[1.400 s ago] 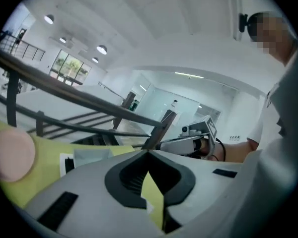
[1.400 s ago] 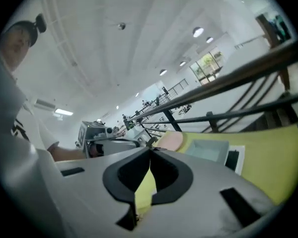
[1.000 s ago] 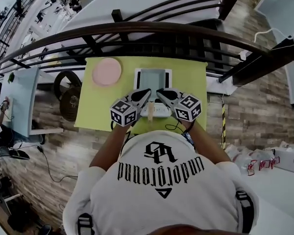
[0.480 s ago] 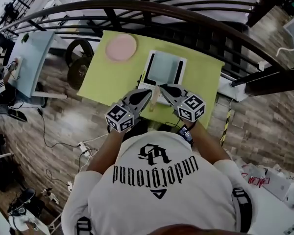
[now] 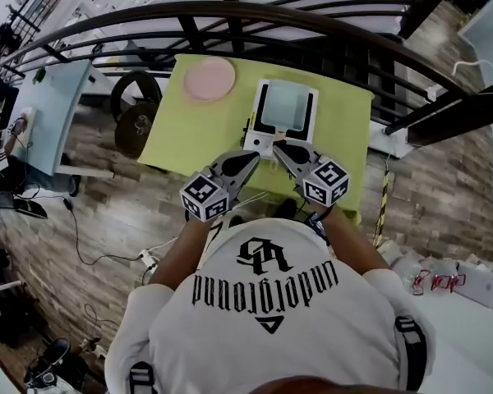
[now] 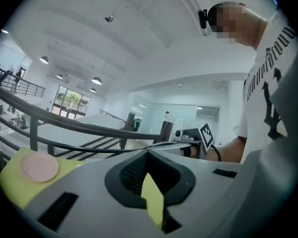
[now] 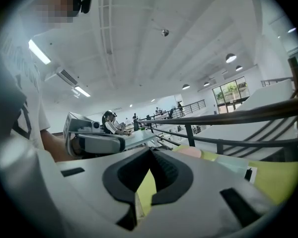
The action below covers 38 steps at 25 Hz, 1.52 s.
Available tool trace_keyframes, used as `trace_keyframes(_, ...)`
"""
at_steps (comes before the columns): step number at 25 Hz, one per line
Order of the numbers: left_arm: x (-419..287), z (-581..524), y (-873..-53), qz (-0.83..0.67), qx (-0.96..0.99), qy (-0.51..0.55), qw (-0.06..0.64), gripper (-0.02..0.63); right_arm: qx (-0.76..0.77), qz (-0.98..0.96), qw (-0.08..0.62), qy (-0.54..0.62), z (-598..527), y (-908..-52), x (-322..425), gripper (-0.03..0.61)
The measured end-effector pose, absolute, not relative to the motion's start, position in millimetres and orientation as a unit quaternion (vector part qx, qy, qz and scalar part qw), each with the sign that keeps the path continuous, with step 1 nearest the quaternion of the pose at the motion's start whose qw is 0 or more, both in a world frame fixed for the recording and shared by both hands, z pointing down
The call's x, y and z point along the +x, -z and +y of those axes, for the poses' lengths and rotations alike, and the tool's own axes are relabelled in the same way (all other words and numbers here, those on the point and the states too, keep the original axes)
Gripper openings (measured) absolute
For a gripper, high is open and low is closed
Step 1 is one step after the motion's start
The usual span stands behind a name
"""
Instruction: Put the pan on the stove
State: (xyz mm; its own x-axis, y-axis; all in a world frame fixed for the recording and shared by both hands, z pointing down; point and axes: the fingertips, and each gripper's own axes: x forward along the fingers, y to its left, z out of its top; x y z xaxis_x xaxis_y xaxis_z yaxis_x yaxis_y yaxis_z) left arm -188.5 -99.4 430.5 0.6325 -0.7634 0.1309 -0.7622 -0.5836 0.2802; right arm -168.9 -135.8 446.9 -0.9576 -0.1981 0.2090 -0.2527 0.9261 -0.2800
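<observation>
"underground" on white shirt (image 5: 267, 318) (upside down)

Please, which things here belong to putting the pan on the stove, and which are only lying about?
For the job: white stove on the green table; left gripper and right gripper, jaws shut, empty. The pink round thing may be the pan; unclear.
Lying about: weight plates beside the table; railing behind it.
</observation>
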Motion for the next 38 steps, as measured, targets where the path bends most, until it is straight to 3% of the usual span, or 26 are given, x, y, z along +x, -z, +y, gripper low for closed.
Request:
trace_keyframes(13, -234, -13, -450, -0.376, 0.910, -0.005, 0.177, 0.002, 0.249, -0.956, 0.086, -0.132, -12, -443, -180, -0.002)
trace_keyframes(22, -187, 23, -435, -0.366, 0.917, -0.003, 0.156, 0.002, 0.277, -0.954, 0.060, -0.100, 17, -418, -119, -0.002)
trace_keyframes(38, -57, 105, -436, -0.411, 0.904, -0.003, 0.117, 0.002, 0.237, -0.965, 0.078, -0.079, 104, -443, 17, -0.003)
